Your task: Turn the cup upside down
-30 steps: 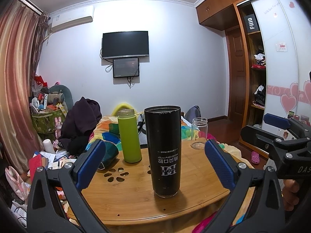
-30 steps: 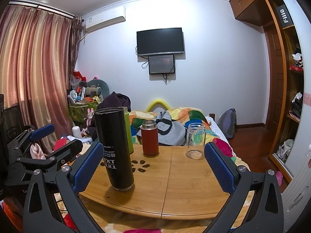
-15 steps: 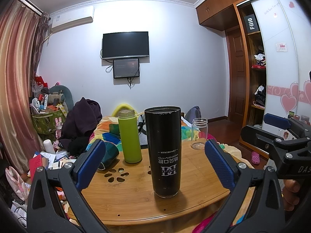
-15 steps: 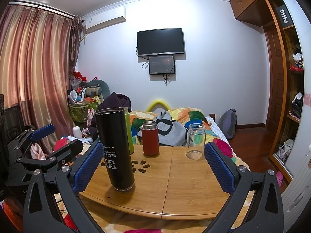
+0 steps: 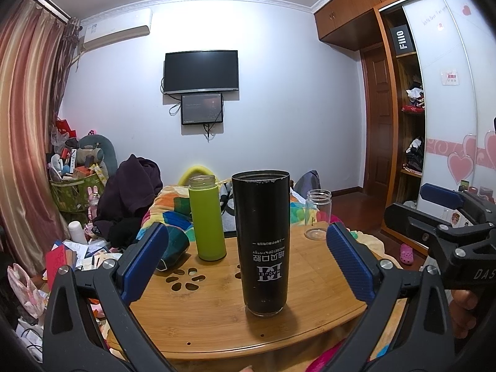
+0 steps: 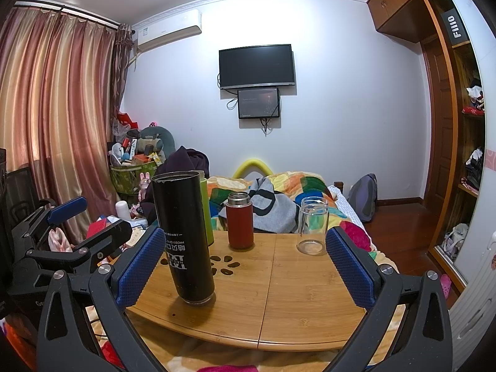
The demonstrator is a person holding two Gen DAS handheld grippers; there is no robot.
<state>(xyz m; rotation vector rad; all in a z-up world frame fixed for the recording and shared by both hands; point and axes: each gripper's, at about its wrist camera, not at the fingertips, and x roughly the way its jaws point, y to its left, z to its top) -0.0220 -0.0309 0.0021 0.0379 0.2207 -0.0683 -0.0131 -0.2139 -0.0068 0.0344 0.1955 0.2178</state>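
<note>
Left gripper (image 5: 246, 266) levelled at the table edge, blue ribbed pads spread wide, gripping nothing. Right gripper (image 6: 245, 268) likewise spread and empty. Black cup (image 5: 262, 241) at frame centre, standing on the bamboo table (image 5: 214, 310), long axis vertical, printed lettering inverted, worn rim uppermost. Smooth tapered cylinder, matte.

Red flask (image 6: 239, 220) hidden behind black cup (image 5: 262, 241) in left view, green bottle (image 6: 207, 214) mostly hidden in right view
</note>
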